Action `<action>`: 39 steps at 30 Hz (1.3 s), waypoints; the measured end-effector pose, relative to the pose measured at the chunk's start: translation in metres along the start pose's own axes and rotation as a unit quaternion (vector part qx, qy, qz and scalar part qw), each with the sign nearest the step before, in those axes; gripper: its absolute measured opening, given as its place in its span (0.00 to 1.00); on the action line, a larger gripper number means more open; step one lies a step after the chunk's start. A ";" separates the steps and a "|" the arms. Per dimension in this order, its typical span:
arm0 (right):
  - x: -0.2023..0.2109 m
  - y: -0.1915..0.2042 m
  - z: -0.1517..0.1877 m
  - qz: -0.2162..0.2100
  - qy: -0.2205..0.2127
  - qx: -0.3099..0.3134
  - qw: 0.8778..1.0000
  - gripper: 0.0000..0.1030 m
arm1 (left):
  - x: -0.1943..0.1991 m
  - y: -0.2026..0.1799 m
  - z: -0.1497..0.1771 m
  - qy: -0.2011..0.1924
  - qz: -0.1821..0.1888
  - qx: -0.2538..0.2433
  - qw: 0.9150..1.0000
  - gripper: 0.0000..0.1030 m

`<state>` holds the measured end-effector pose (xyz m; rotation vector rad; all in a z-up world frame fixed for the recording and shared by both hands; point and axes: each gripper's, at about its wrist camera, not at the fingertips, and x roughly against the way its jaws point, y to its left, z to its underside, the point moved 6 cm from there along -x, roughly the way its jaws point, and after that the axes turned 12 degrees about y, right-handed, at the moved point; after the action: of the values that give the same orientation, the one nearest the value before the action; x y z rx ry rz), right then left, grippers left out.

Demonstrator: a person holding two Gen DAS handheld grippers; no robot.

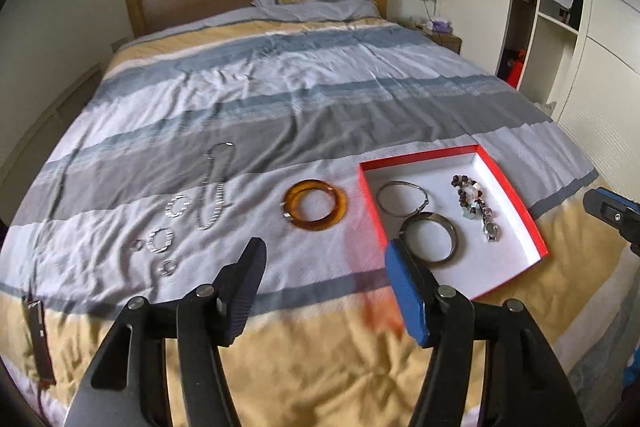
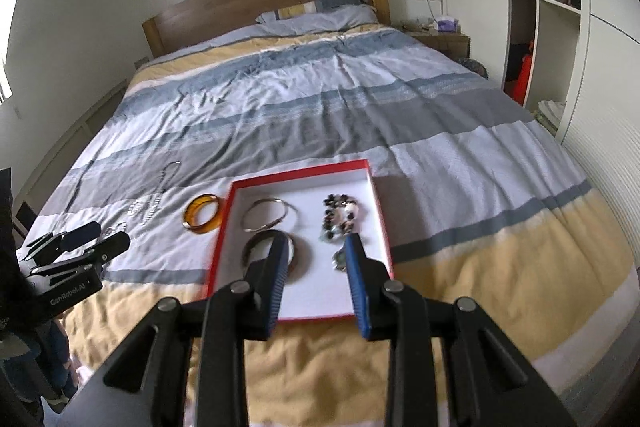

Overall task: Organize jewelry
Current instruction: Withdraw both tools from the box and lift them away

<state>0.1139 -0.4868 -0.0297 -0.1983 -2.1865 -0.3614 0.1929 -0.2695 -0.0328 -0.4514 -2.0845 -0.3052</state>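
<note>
With both my left gripper [image 1: 324, 291] and right gripper [image 2: 318, 283] apart and empty above the bed's near edge, the amber bangle [image 1: 315, 203] beside the red box [image 1: 538, 227] looks next.

Right wrist view. The right gripper [image 2: 318, 267], jaws apart and empty, fills the lower centre above a red box [image 2: 224, 223] on a striped bed cover [image 2: 460, 167]. The box holds a thin silver bangle [image 2: 270, 214], a dark bangle [image 2: 298, 261] and a bead bracelet [image 2: 340, 213]. An amber bangle [image 2: 202, 214] and a chain [image 2: 160, 193] lie left of the box. The left gripper [image 2: 100, 237] enters at lower left, jaws apart.
</note>
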 end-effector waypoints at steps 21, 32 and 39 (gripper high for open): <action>0.081 0.068 0.067 -0.033 -0.029 0.010 0.999 0.27 | 0.099 0.076 0.091 -0.052 -0.049 0.042 0.997 0.64; 0.086 0.091 0.083 -0.055 -0.028 0.031 0.998 0.27 | 0.123 0.154 0.146 -0.052 -0.078 0.105 0.990 0.75; 0.074 0.101 0.086 -0.067 -0.019 0.036 0.997 0.27 | 0.127 0.197 0.172 -0.046 -0.093 0.148 0.984 0.75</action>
<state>0.0319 -0.3622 -0.0002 -0.0191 -2.2525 -0.3542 0.0857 -0.0007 -0.0061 -0.0943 -2.2207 -0.0789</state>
